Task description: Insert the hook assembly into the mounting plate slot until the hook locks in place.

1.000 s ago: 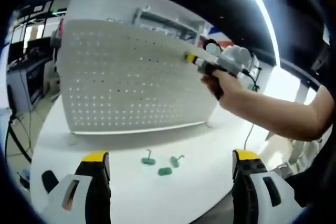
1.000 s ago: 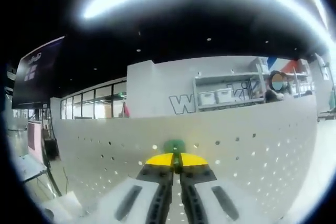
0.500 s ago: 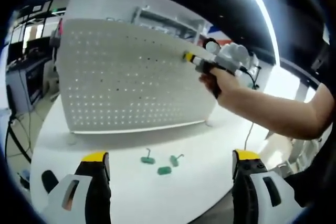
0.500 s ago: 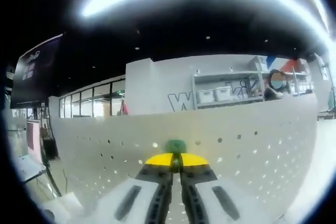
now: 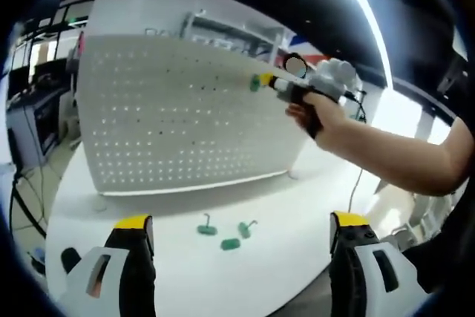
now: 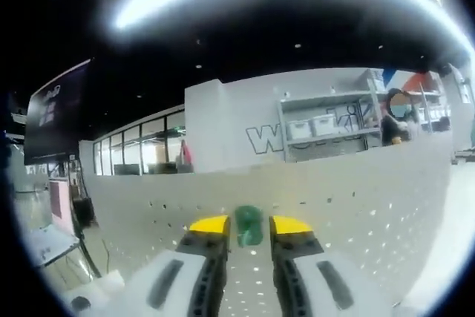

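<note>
The white pegboard mounting plate (image 5: 171, 120) stands upright on the table. A green hook (image 5: 254, 82) sits against its upper right part, near the top edge. In the right gripper view that hook (image 6: 249, 226) rests on the board (image 6: 356, 206) between the yellow jaw tips, with a small gap on each side. My right gripper (image 6: 250, 226) is open; in the left gripper view it (image 5: 266, 81) is held by a hand just right of the hook. My left gripper (image 5: 242, 220) hangs low over the table, open wide and holding nothing.
Three more green hooks (image 5: 230, 243) lie loose on the white round table (image 5: 178, 272) in front of the board. The person's forearm (image 5: 393, 165) reaches in from the right. Shelves and a wall stand behind the board.
The right gripper's jaws have parted and let go of the green hook, which stays on the pegboard. That gripper has drawn back slightly. The left gripper has held still.
</note>
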Demonstrator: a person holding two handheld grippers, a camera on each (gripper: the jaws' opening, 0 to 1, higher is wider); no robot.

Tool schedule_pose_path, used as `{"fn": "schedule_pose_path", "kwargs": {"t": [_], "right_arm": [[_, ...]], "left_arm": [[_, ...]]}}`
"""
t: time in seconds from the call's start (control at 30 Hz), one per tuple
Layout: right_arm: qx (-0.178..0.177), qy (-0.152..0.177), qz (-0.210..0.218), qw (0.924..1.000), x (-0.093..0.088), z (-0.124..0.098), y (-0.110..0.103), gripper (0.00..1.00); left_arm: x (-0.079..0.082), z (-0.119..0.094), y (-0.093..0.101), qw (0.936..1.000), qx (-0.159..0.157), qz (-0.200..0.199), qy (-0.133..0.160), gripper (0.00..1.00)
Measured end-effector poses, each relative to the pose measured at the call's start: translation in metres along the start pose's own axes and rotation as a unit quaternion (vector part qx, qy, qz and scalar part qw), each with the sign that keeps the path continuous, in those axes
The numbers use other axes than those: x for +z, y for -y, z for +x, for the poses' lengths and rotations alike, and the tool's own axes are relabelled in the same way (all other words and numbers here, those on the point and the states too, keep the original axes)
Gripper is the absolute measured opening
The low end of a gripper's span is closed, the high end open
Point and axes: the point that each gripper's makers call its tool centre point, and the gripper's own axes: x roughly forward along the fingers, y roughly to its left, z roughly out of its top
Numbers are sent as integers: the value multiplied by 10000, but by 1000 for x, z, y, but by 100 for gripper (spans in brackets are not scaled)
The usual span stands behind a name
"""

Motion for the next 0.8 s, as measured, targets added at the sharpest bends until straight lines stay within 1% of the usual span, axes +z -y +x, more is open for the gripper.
{"fn": "schedule_pose_path", "kwargs": {"t": [0.07, 0.13, 0.23, 0.3, 0.33, 0.37, 0.43, 0.5, 0.57, 0.6, 0.63, 0.77, 0.8], "right_arm": [[6, 123, -268, 9996, 10, -9, 0, 24], [89, 215, -309, 9993, 19, -17, -2, 24], [211, 224, -423, 9986, 24, -26, -4, 26], [321, 154, -405, 9985, 24, -34, -4, 28], [375, 66, -375, 9986, 22, -37, -5, 28], [381, 47, -324, 9987, 23, -42, -3, 29], [421, 17, -205, 9989, 24, -49, -3, 31], [452, 15, -192, 9988, 26, -59, -3, 32], [511, -39, -221, 9984, 24, -66, -4, 32], [585, -118, -212, 9980, 22, -73, -5, 33], [606, -139, -222, 9978, 21, -74, -5, 33], [815, -427, -173, 9956, 5, -93, -11, 33], [880, -523, -231, 9945, -1, -99, -13, 33]], "left_arm": [[-2, 0, 0, 10000, 3, 11, -31, 100], [-5, 0, 1, 10000, 7, 19, -83, 100], [-7, -2, 3, 9999, -8, 11, -114, 100], [-7, -3, 5, 9999, -5, 46, -121, 100], [-9, -3, 6, 9999, -5, 70, -156, 100], [-11, -4, 6, 9997, -1, 130, -228, 100], [-11, -5, 7, 9996, 24, 177, -216, 99], [-11, -7, 8, 9997, 20, 148, -190, 100], [-11, -7, 9, 9998, 13, 107, -177, 100], [-12, -8, 9, 9998, 18, 101, -182, 100], [-12, -8, 9, 9998, 21, 101, -191, 100], [-15, -9, 10, 9997, 28, 104, -236, 100], [-15, -9, 11, 9997, 30, 97, -229, 100]]}}
